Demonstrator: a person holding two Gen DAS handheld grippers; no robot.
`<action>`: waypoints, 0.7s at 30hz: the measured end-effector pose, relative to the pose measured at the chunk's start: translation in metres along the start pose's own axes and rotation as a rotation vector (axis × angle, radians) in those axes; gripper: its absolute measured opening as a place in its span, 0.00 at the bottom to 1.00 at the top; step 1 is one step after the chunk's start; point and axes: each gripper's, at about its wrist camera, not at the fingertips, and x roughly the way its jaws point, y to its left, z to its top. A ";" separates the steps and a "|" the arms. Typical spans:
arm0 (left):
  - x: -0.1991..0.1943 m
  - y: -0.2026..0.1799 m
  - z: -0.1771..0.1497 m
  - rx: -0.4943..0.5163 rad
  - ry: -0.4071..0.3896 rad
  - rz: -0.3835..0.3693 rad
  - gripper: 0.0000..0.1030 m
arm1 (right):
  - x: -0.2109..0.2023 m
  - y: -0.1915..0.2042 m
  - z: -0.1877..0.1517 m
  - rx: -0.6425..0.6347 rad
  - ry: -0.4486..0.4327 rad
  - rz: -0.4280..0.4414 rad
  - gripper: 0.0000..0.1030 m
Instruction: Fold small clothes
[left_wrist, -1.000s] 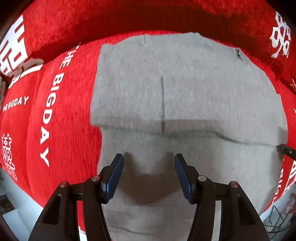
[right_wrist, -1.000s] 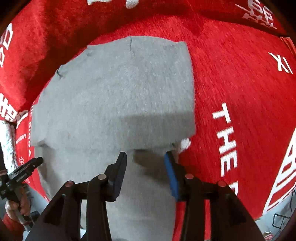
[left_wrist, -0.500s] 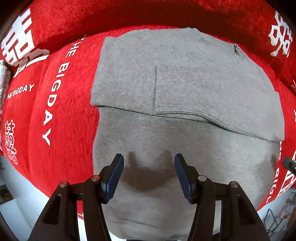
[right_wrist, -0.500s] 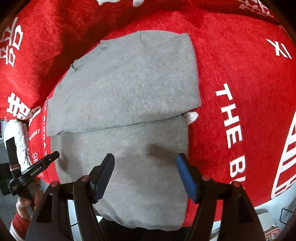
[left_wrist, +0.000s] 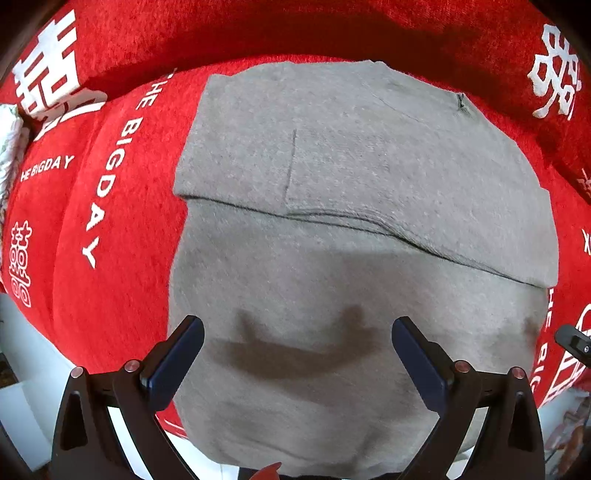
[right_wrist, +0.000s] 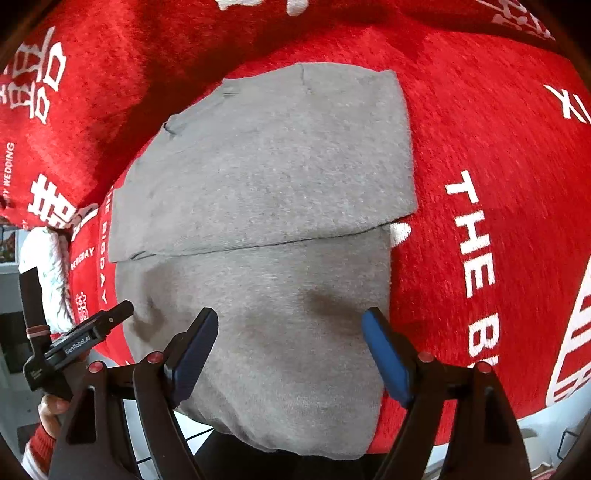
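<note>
Both pairs of tongs have spread since a second ago: the left gripper (left_wrist: 297, 350) then had its jaws about half apart and low over the cloth, and the right gripper (right_wrist: 290, 347) sat narrower still by the fold edge; both now stand higher with more cloth in view. The jaws of each are opening, wide, with nothing pinched; only bare knit shows under the gap, and the pads press on nothing. Below them the grey garment (left_wrist: 362, 177) lies on the red blanket (left_wrist: 122, 302) with white lettering, its far half doubled over toward the near half, the fold edge running across its middle. The near part droops over the blanket's front edge. I judge one fold just laid and let go. The next move likely calls for taking the near hem at both corners and carrying it up over the folded part, keeping the edges square. The person's hand (right_wrist: 51, 408) on the left tool shows in the right view
</note>
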 end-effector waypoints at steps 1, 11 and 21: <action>0.000 0.000 -0.001 0.000 0.000 0.003 0.99 | 0.001 0.001 0.000 -0.004 0.000 0.005 1.00; -0.006 -0.010 -0.012 0.025 -0.006 0.036 0.99 | -0.008 0.007 0.003 -0.034 -0.015 -0.060 1.00; -0.009 -0.016 -0.023 0.053 -0.005 0.026 0.99 | -0.004 0.005 0.000 -0.034 0.014 -0.033 1.00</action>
